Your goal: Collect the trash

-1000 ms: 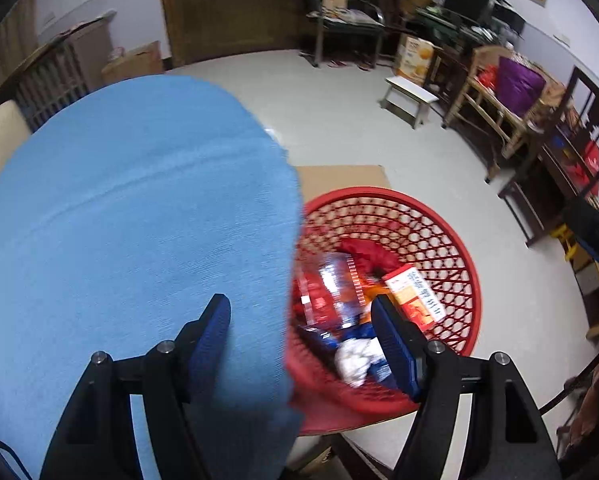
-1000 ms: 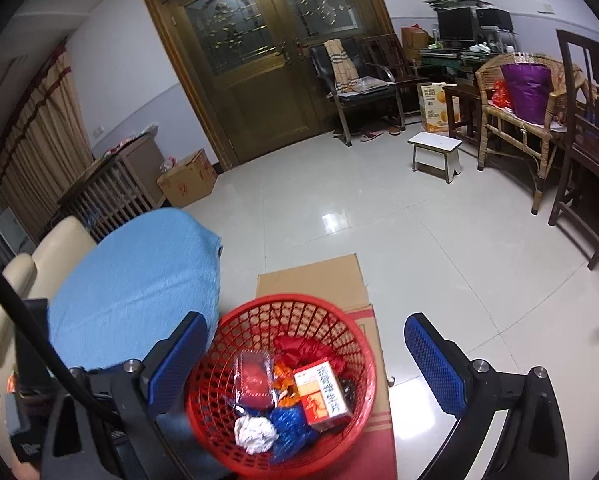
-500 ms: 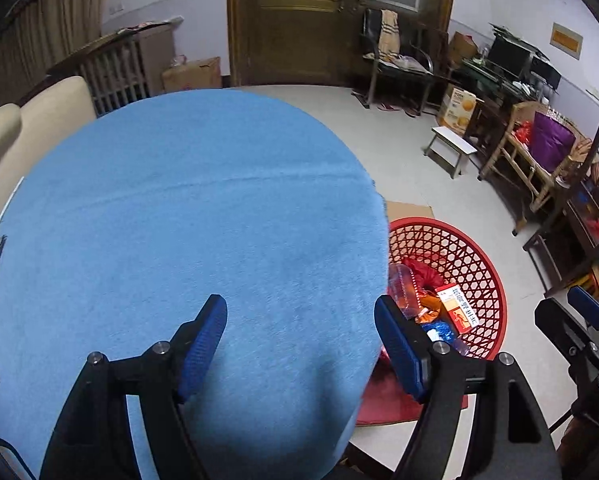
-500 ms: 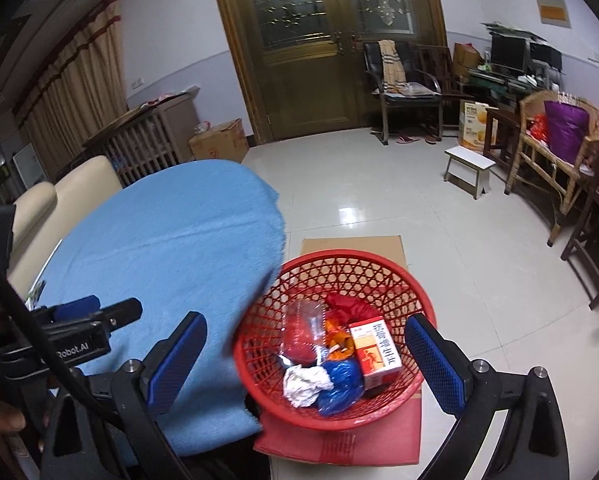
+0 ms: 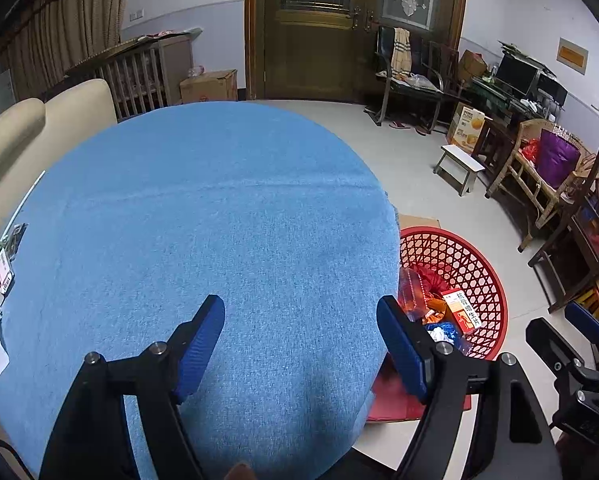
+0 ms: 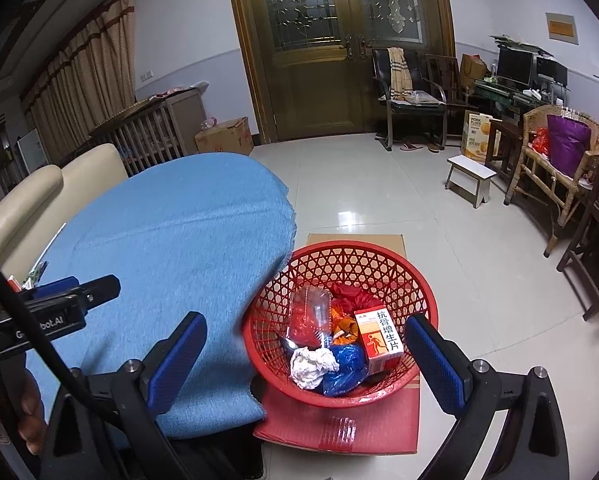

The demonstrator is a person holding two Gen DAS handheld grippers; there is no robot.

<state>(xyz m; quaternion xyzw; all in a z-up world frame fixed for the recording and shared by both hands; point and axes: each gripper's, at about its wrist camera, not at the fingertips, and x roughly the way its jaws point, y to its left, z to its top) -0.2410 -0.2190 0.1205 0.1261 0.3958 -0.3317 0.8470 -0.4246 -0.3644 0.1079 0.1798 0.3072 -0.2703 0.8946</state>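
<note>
From the left wrist, I am holding my left gripper (image 5: pixel 301 338) spread wide and empty over the blue tablecloth (image 5: pixel 203 220), which is filling the middle of the frame. The cloth is looking soft and nappy, so light scraps would likely be sitting still on it. At the lower right, the red basket (image 5: pixel 481 264) is resting on flattened cardboard (image 5: pixel 419 222) beside the table, and my other claw is showing at the far right edge.

From the right wrist, I am keeping my right gripper (image 6: pixel 305 360) open, gripping nothing, with the basket low in the centre of the frame. The trash is lying inside it: a crumpled white paper (image 6: pixel 311 366), a blue bag (image 6: pixel 349 364), a clear plastic bottle (image 6: pixel 309 314) and an orange carton (image 6: pixel 379 338). All of it is probably light; I judge the bottle slippery and crushable, best pinched across its middle, the paper anywhere. The tiled floor (image 6: pixel 379 200) is gleaming toward the wooden doors (image 6: pixel 339 52) at the top.
</note>
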